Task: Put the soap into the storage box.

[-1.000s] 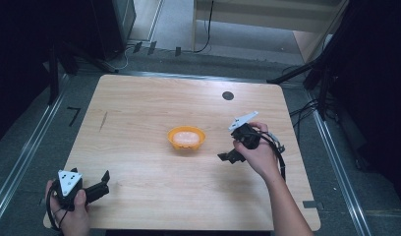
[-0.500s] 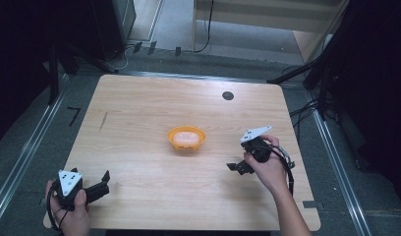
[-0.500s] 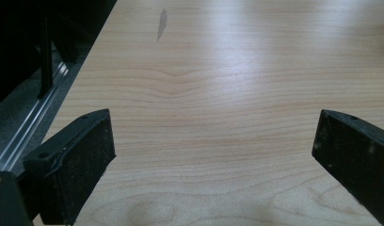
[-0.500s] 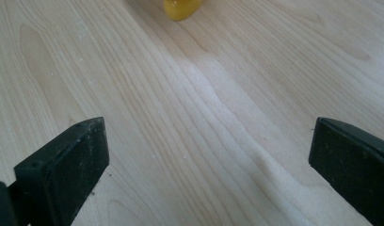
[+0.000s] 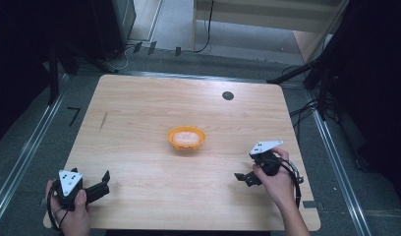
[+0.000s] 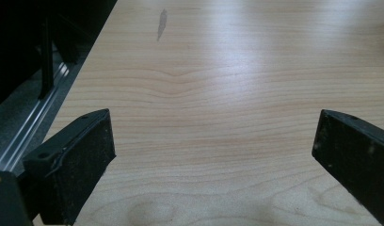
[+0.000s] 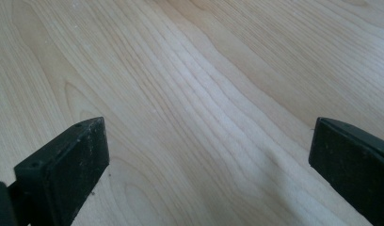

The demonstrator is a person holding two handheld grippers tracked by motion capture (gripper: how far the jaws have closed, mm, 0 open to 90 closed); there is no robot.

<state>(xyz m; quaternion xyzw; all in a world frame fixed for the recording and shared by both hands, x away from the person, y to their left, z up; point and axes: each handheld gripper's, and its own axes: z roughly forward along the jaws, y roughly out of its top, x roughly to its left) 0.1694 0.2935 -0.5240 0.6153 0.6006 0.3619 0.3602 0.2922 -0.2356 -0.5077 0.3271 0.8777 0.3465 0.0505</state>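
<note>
On the table point(image 5: 139, 128), an unlabelled orange bowl point(image 5: 186, 138) sits centrally.

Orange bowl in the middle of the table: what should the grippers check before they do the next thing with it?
1. Left gripper open: ok, its jaws stand wide apart in the left gripper view.
2. Right gripper open: ok, wide apart and holding nothing.
3. Orange bowl upright on the table: ok.
4. Table between the right gripper and the bowl free of things: ok, bare wood.
5. What is in the bowl: cannot tell, something pale, too small to name.
6. Bowl close to a gripper: not ok, both grippers sit near the table's near edge, apart from it.
</note>
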